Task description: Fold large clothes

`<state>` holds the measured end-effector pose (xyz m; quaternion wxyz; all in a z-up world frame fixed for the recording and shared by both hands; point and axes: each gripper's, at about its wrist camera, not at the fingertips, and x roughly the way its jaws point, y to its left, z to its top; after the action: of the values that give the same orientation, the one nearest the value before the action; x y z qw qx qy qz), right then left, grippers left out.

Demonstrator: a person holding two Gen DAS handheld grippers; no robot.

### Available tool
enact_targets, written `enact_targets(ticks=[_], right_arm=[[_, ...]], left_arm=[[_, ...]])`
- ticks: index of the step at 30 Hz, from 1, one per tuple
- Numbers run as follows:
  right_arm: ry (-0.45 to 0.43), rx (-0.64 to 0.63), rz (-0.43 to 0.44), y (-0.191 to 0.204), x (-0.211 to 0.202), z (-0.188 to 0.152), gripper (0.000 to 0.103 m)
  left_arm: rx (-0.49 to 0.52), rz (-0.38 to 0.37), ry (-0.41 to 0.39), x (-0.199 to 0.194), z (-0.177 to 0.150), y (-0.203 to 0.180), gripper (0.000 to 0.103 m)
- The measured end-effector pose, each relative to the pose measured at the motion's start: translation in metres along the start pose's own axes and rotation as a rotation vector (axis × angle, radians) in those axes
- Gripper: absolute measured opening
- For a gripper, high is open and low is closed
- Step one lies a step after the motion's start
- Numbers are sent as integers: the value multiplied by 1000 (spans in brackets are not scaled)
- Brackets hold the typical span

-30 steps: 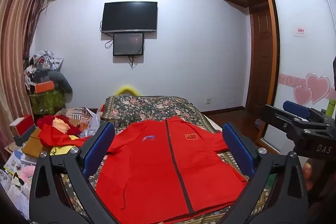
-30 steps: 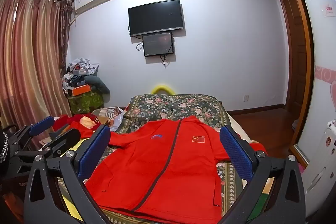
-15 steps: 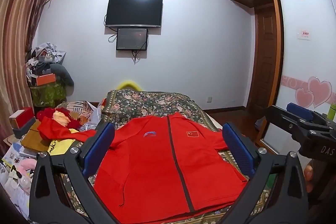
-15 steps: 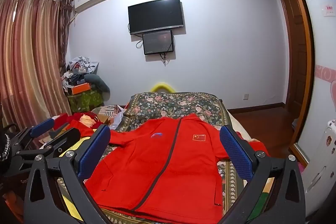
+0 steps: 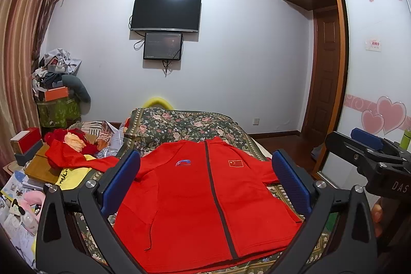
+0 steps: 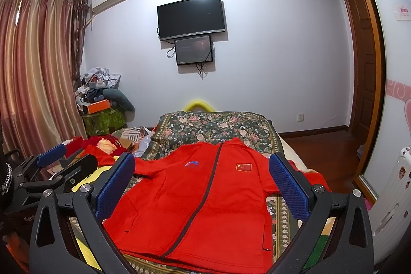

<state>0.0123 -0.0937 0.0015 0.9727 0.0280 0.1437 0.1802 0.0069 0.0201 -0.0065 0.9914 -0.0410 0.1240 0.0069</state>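
Both grippers, left (image 5: 205,184) and right (image 6: 201,182), hover with jaws wide and empty, the jacket (image 5: 205,199) spread flat ahead between them, ready for folding.

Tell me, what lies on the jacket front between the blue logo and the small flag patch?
In both wrist views, only the dark zipper runs between the blue logo and the flag patch on the red jacket.

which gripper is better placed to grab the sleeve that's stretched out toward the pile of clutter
Left. That sleeve runs off the red jacket on the left gripper side; the right gripper faces the opposite edge. Both are open, above the jacket.
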Motion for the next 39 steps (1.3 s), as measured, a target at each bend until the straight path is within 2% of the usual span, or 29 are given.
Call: enact_targets(ticks=[39], right_arm=[[7,-3,-4,5,2,-4,103]], left_arm=[[-24,7,16,6,-4,6,103]])
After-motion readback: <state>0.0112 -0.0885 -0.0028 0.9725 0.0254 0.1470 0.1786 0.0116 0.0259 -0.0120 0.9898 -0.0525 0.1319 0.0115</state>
